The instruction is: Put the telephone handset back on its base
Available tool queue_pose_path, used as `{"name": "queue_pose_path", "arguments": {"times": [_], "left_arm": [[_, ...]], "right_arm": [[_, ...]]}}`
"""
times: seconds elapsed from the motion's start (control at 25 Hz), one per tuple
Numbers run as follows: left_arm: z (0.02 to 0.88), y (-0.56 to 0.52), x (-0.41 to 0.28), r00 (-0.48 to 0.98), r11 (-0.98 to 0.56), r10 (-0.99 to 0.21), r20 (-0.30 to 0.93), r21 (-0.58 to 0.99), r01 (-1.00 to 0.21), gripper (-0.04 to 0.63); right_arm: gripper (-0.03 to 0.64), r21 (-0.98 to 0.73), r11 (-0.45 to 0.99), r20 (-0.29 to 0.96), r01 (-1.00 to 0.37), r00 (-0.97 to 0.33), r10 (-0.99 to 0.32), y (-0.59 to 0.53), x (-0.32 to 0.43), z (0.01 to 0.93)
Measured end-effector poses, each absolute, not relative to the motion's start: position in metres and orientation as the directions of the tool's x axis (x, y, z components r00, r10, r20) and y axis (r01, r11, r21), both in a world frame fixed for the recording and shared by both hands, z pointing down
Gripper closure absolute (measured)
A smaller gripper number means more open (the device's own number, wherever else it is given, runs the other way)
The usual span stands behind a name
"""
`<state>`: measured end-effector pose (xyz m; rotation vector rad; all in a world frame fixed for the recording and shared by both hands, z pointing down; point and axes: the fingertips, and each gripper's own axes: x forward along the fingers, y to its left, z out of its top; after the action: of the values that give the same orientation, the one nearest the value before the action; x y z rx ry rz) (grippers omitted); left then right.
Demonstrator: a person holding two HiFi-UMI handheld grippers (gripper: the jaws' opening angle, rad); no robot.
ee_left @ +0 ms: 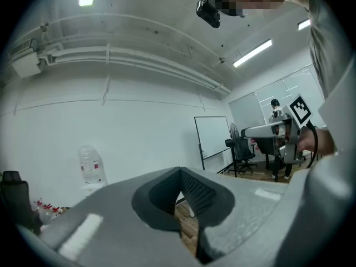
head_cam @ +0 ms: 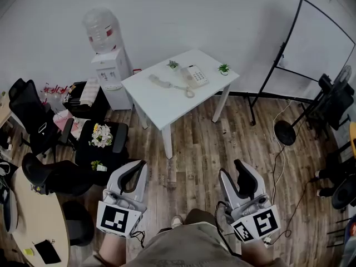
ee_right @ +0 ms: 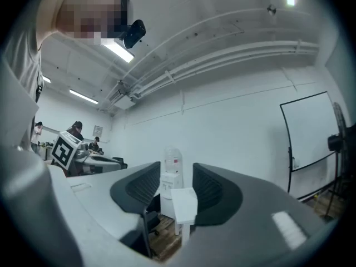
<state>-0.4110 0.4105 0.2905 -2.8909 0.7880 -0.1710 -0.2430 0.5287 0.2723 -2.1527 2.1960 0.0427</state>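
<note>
The cream telephone base (head_cam: 194,75) sits on the white table (head_cam: 167,107) across the room. Its handset (head_cam: 159,82) lies off the base to the left on the tabletop, joined to it by a coiled cord (head_cam: 187,90). Both grippers are held low near the person's body, far from the table. My left gripper (head_cam: 135,166) (ee_left: 181,174) has its jaw tips touching and holds nothing. My right gripper (head_cam: 233,170) (ee_right: 176,174) stands open, with only the distant table (ee_right: 184,202) showing in the gap. The phone cannot be made out in either gripper view.
A water dispenser (head_cam: 107,54) stands left of the table, with two small plants (head_cam: 223,68) on the tabletop. Black office chairs (head_cam: 33,115), a dark low table with flowers (head_cam: 102,136) and a round wooden table (head_cam: 28,221) fill the left. A whiteboard (head_cam: 317,43) and floor fan (head_cam: 285,132) stand right.
</note>
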Motion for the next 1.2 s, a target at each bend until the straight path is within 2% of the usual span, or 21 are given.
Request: {"name": "queue_pose_path", "arguments": {"times": [0.04, 0.12, 0.36, 0.72, 1.2], "left_arm": [[0.292, 0.410, -0.411, 0.858, -0.856, -0.508, 0.078, -0.161, -0.492, 0.594], [0.297, 0.408, -0.409, 0.864, -0.864, -0.496, 0.092, -0.157, -0.479, 0.594], [0.307, 0.389, -0.391, 0.868, -0.871, -0.484, 0.112, -0.155, -0.466, 0.595], [0.305, 0.337, -0.337, 0.861, -0.863, -0.495, 0.116, -0.183, -0.471, 0.594], [0.316, 0.253, -0.218, 0.848, -0.858, -0.508, 0.151, -0.180, -0.481, 0.594]], "right_arm": [[0.394, -0.031, -0.001, -0.067, -1.000, 0.003, -0.998, 0.530, -0.239, 0.272], [0.369, -0.034, -0.027, -0.063, -0.999, 0.029, -0.998, 0.532, -0.232, 0.272], [0.358, -0.016, -0.061, -0.029, -0.998, 0.061, -0.998, 0.525, -0.211, 0.285], [0.347, -0.012, -0.042, -0.005, -0.999, 0.042, -0.999, 0.473, -0.159, 0.298], [0.324, -0.023, 0.004, 0.043, -1.000, -0.005, -0.999, 0.379, -0.045, 0.314]]}}
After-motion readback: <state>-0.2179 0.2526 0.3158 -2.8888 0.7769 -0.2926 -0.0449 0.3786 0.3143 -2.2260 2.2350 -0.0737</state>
